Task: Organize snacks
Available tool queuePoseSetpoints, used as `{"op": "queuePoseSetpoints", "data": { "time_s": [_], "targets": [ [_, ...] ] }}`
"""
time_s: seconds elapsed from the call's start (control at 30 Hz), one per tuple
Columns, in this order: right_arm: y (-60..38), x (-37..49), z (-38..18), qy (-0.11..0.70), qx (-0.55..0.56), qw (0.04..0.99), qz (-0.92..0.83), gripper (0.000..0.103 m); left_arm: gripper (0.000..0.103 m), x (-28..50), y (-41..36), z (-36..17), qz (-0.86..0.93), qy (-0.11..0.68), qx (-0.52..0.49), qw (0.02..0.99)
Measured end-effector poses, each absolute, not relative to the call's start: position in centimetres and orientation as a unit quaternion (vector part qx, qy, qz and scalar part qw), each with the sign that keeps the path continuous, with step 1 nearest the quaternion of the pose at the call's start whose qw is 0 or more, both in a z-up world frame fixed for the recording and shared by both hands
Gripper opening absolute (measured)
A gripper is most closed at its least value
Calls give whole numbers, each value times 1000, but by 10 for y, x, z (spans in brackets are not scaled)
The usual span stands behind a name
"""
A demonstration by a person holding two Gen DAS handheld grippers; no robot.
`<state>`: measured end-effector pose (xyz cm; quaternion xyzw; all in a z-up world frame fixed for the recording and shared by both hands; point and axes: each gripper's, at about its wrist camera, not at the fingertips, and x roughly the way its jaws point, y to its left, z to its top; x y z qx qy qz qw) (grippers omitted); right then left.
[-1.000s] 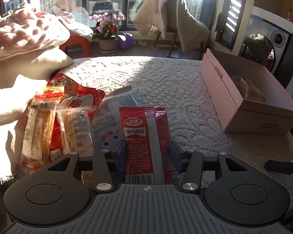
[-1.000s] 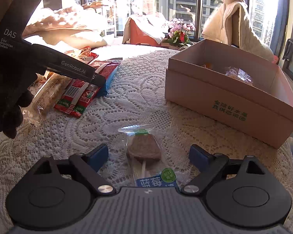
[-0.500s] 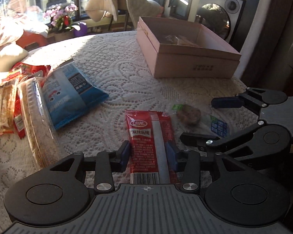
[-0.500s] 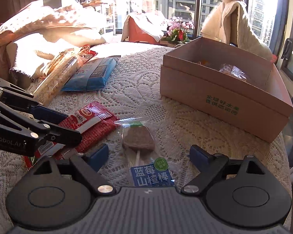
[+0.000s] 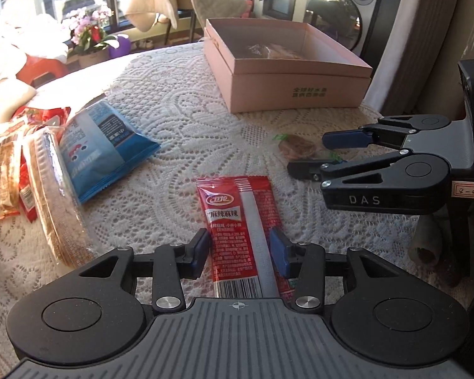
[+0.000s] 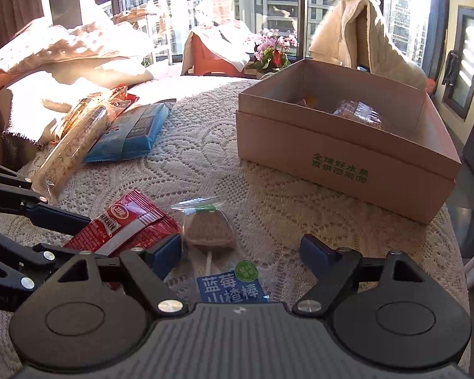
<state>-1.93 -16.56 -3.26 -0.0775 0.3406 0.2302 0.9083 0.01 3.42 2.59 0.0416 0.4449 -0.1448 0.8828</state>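
Pinching red snack packet [image 5: 240, 237], left tool [image 5: 240, 251] clamped; right tool [image 6: 241, 252] wide apart, straddling lollipop [image 6: 210, 230].

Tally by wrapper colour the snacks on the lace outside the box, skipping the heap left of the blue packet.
red packet: 1, held in the left gripper
blue packet: 1
clear-wrapped lollipop: 1
Total: 3

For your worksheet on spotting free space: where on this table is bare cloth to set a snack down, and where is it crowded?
Bare lace lies between the blue packet and the pink box. Crowded: the packet pile at the left edge.
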Motion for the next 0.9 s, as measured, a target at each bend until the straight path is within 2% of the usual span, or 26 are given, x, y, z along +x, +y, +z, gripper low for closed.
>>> {"op": "queuePoseSetpoints", "data": {
  "time_s": [0.03, 0.1, 0.2, 0.3, 0.5, 0.67, 0.9],
  "targets": [
    [-168, -19, -32, 338, -84, 910, 222, 46, 50, 0, 34, 26, -144, 445, 42, 883],
    [-175, -15, -29, 338, -82, 913, 211, 41, 50, 1, 35, 26, -143, 445, 41, 883],
    [-188, -10, -32, 344, -68, 915, 200, 40, 49, 1, 34, 27, -140, 444, 40, 884],
    [-195, -11, -34, 340, -58, 917, 201, 42, 47, 0, 32, 29, -135, 442, 38, 886],
    [-196, -10, -34, 341, -51, 916, 206, 54, 47, -4, 24, 40, -141, 427, 43, 892],
    [-195, -10, -34, 342, -49, 915, 210, 58, 47, -5, 7, 30, -149, 439, 74, 883],
    [-193, -12, -35, 341, -53, 914, 212, 64, 64, -11, -11, 23, -159, 430, 116, 881]
  ]
}}
